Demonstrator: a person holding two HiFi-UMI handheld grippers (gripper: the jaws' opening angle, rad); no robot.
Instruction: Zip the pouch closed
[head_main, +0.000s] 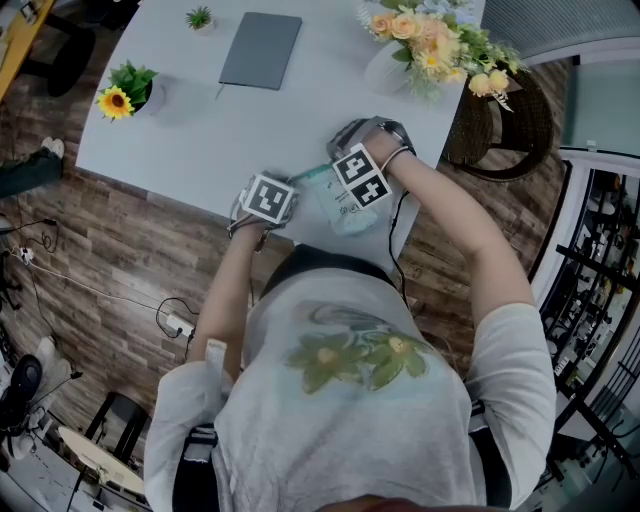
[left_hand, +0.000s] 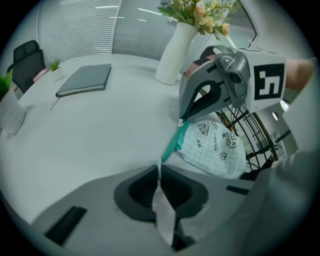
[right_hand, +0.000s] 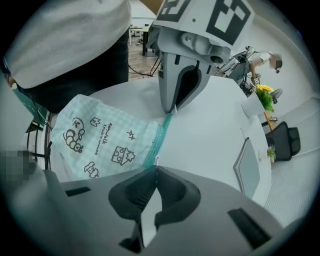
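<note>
Pouch (right_hand: 100, 142) taut between left hand-held gripper (left_hand: 159, 172) and right hand-held gripper (right_hand: 156, 170), both pinching it.

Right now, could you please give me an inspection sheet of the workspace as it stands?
Surface: white table.
Job's things: checked pouch at the table's near edge, its teal zip stretched between the grippers.
Clutter: grey notebook, sunflower pot, small plant, vase of flowers, all on the far side, apart from the pouch.
Grippers: left gripper shut on one end of the zip; right gripper shut on the opposite end.
Cables: leads and a power strip on the floor, left of the person.
Surroundings: wooden floor, wicker chair, metal rack.
</note>
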